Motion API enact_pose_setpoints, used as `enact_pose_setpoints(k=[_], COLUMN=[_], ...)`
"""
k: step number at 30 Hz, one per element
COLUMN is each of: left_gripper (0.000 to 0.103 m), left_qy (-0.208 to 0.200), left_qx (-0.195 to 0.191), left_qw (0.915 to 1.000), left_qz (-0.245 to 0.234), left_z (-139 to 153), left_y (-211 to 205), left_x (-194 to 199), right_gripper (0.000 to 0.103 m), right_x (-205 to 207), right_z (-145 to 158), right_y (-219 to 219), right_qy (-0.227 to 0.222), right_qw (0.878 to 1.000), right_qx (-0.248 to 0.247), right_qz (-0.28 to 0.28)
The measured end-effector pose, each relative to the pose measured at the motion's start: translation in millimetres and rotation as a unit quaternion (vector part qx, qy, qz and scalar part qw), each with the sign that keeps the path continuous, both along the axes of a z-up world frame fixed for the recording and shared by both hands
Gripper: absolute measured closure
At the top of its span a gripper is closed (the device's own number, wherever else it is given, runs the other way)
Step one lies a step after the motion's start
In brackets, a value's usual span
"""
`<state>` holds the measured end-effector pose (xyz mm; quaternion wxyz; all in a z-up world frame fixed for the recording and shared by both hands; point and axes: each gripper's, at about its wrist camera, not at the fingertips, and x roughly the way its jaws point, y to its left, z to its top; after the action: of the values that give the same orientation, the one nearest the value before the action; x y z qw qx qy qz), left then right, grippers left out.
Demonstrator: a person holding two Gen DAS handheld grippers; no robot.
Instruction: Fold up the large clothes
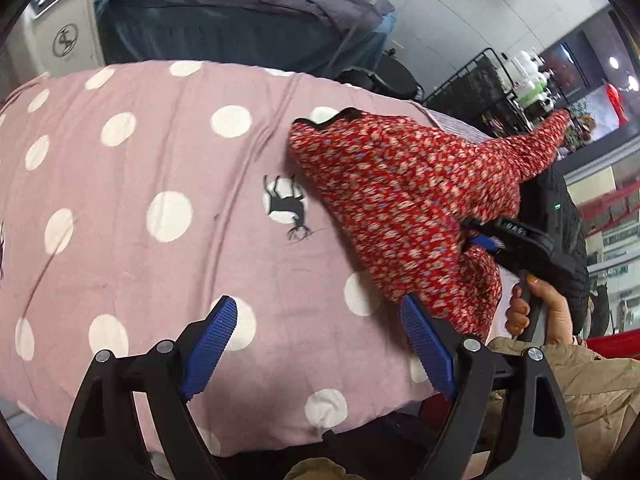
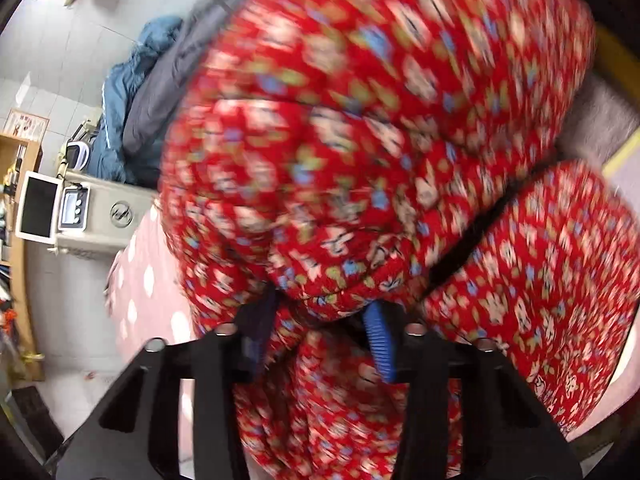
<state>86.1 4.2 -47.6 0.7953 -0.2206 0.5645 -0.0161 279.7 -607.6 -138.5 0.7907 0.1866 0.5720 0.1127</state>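
A red floral garment (image 1: 400, 184) lies bunched on the right part of a pink bedspread with white dots (image 1: 140, 160); one sleeve sticks out to the far right. My left gripper (image 1: 318, 304) hangs open over the bedspread, its right pad (image 1: 426, 344) close to the garment's near edge, nothing between the pads. My right gripper (image 1: 486, 240), held by a hand (image 1: 536, 312), is buried in the cloth. In the right wrist view the blurred garment (image 2: 380, 140) fills the picture, and the right gripper (image 2: 322, 304) is shut on a bunched fold.
Behind the bed stand a white appliance (image 1: 60, 28) and a pile of dark grey and blue bedding (image 1: 240, 0). A black rack (image 1: 480, 84) with clutter stands at the far right. A wooden shelf with a tablet (image 2: 38, 204) is on the left.
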Motion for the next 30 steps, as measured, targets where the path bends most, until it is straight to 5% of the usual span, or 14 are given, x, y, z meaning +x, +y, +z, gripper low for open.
enact_pose_setpoints(k=[2, 5, 8, 11, 12, 14, 15, 16, 19, 22, 27, 30], left_gripper=[0.021, 0.021, 0.021, 0.021, 0.021, 0.021, 0.021, 0.021, 0.021, 0.021, 0.021, 0.021], left_qy=[0.005, -0.003, -0.027, -0.035, -0.035, -0.029, -0.028, -0.025, -0.004, 0.014, 0.054, 0.08], left_qx=[0.004, 0.027, 0.051, 0.045, 0.047, 0.059, 0.059, 0.053, 0.005, -0.017, -0.035, -0.048], left_qw=[0.9998, 0.9989, 0.9946, 0.9902, 0.9881, 0.9845, 0.9833, 0.9821, 0.9794, 0.9796, 0.9868, 0.9884], left_qz=[0.016, 0.037, 0.087, 0.127, 0.142, 0.162, 0.17, 0.179, 0.202, 0.2, 0.149, 0.121], left_z=[-3, -1, 14, 21, 22, 21, 20, 18, 1, -16, -53, -76], left_y=[10, 23, 52, 79, 89, 103, 108, 113, 121, 113, 82, 63], left_x=[-8, -14, -22, -29, -33, -41, -44, -48, -56, -53, -30, -19], right_gripper=[0.084, 0.087, 0.089, 0.088, 0.085, 0.056, 0.029, 0.02, 0.02, 0.02, 0.02, 0.02], right_x=[-2, -17, -41, -61, -71, -91, -111, -131, -158, -144, -71, -30], right_z=[36, 92, 119, 113, 106, 93, 84, 74, 58, 57, 41, 40], right_y=[36, 117, 195, 254, 275, 307, 324, 332, 320, 279, 183, 117], right_qy=[-0.073, -0.177, -0.209, -0.177, -0.159, -0.124, -0.105, -0.106, -0.134, -0.139, -0.098, -0.085], right_qw=[0.994, 0.962, 0.929, 0.916, 0.908, 0.88, 0.853, 0.83, 0.8, 0.823, 0.924, 0.964], right_qx=[-0.054, -0.062, -0.037, -0.006, 0.002, 0.0, -0.011, -0.041, -0.082, -0.093, -0.097, -0.099], right_qz=[0.06, 0.196, 0.303, 0.361, 0.387, 0.459, 0.511, 0.546, 0.579, 0.542, 0.357, 0.232])
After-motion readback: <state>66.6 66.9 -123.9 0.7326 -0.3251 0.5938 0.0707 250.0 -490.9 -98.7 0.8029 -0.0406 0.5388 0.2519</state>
